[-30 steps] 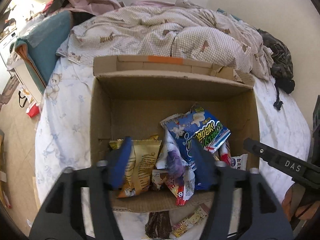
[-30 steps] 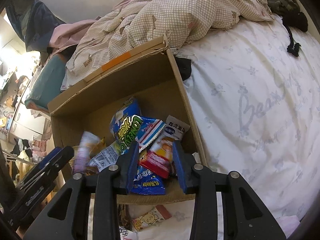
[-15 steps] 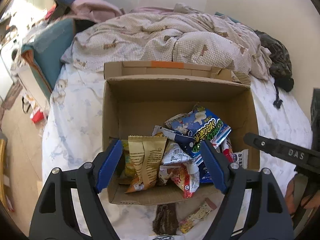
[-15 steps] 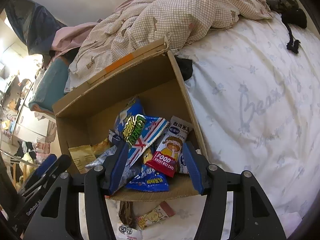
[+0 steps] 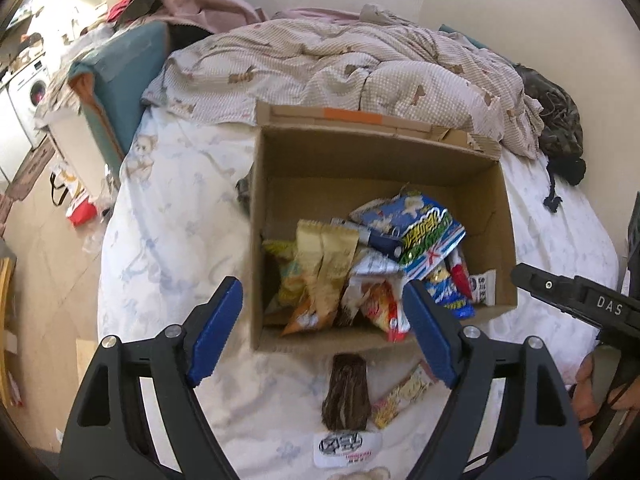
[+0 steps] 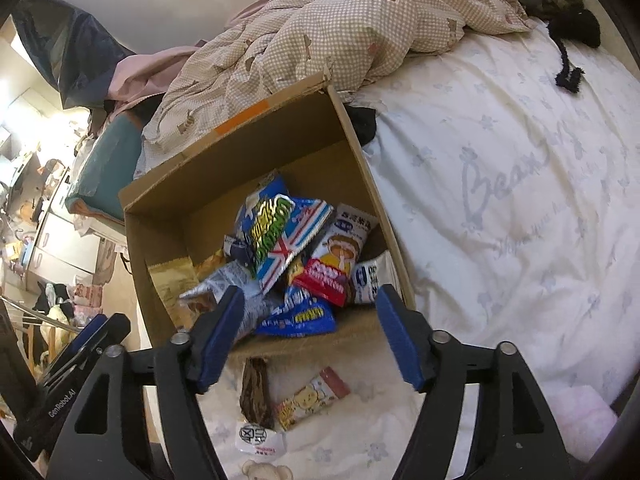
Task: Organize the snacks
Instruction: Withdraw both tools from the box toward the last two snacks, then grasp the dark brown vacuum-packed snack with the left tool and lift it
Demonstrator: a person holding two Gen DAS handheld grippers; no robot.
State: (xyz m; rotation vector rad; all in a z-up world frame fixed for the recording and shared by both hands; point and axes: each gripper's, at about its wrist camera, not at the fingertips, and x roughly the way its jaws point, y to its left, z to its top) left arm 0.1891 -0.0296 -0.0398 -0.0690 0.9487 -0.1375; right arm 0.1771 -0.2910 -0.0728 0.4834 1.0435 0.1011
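An open cardboard box (image 5: 492, 208) (image 6: 160, 248) sits on the bed and holds several snack packs, among them a blue-green bag (image 5: 424, 232) (image 6: 276, 224), a tan bag (image 5: 324, 264) and a red pack (image 6: 326, 276). A dark brown snack (image 5: 346, 396) (image 6: 256, 392), a yellow cartoon pack (image 5: 404, 396) (image 6: 312, 398) and a white packet (image 5: 346, 446) (image 6: 260, 440) lie on the sheet in front of the box. My left gripper (image 5: 320, 332) is open and empty above the box's near edge. My right gripper (image 6: 308, 332) is open and empty there too.
A checked quilt (image 5: 340, 64) (image 6: 340, 28) is bunched behind the box. A black garment with a cord (image 5: 560, 152) (image 6: 572, 32) lies at the bed's far right. A teal cushion (image 5: 120, 76) and floor clutter are to the left. White sheet (image 6: 520, 200) spreads right of the box.
Both grippers have opened wider and pulled back from the box. The snacks that were between their fingers now lie in the box.
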